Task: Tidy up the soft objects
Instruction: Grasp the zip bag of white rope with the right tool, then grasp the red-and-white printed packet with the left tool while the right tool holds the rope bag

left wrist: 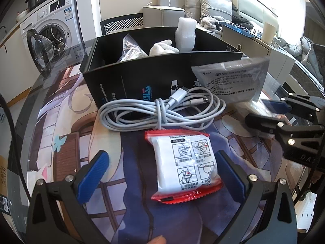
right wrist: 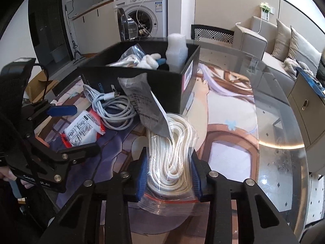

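White rope bag [right wrist: 172, 158]: we see it on the glass table [right wrist: 264, 142], before the black box [right wrist: 142, 77].
Right gripper [right wrist: 169, 175]: our pads pinch the bag.
Left gripper [left wrist: 162, 174]: ours gapes wide around a red-edged packet [left wrist: 183, 162], not touching.

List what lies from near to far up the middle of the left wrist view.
Red-edged white packet → coiled grey cable → black box → sofa.

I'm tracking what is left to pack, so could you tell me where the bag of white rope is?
In the right wrist view the bag of white rope sits low and central, clamped in the right gripper, under the grey pouch.
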`<action>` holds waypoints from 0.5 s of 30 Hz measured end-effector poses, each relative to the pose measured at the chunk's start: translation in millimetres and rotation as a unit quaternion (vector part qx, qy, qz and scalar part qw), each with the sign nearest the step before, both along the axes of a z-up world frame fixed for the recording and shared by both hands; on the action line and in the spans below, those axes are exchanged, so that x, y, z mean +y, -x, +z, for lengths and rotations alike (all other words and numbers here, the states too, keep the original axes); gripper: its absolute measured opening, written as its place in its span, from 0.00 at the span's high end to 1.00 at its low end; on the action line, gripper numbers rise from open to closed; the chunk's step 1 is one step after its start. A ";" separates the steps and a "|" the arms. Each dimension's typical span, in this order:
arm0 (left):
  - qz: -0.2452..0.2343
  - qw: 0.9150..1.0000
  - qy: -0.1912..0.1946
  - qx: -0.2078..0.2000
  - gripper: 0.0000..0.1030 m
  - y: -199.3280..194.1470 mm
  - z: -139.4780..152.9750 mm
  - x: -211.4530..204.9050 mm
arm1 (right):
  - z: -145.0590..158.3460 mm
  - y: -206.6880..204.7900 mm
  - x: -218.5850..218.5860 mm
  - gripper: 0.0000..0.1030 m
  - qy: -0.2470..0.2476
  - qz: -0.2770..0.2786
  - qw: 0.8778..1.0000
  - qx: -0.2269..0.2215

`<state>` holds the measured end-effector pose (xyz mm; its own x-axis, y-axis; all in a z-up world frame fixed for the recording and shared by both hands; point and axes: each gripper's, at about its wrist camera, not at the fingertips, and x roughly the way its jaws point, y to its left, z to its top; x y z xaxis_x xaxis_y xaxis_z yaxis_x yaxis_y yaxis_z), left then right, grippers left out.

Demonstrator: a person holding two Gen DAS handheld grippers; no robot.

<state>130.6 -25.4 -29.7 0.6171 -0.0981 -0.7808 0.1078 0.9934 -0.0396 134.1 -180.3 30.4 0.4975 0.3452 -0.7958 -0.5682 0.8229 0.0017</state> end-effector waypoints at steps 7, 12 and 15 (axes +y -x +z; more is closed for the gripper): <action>0.003 1.000 0.004 -0.001 0.00 0.4 0.3 2.1 | 25.5 7.2 -6.6 0.65 -0.024 0.007 0.999 -0.035; 0.005 1.000 0.006 0.000 0.00 1.8 0.4 4.5 | 38.5 10.3 -11.3 0.65 -0.027 0.000 0.998 -0.054; 0.005 1.000 0.011 0.000 0.00 2.4 0.8 7.0 | 41.6 11.1 -13.7 0.65 -0.032 -0.001 0.998 -0.061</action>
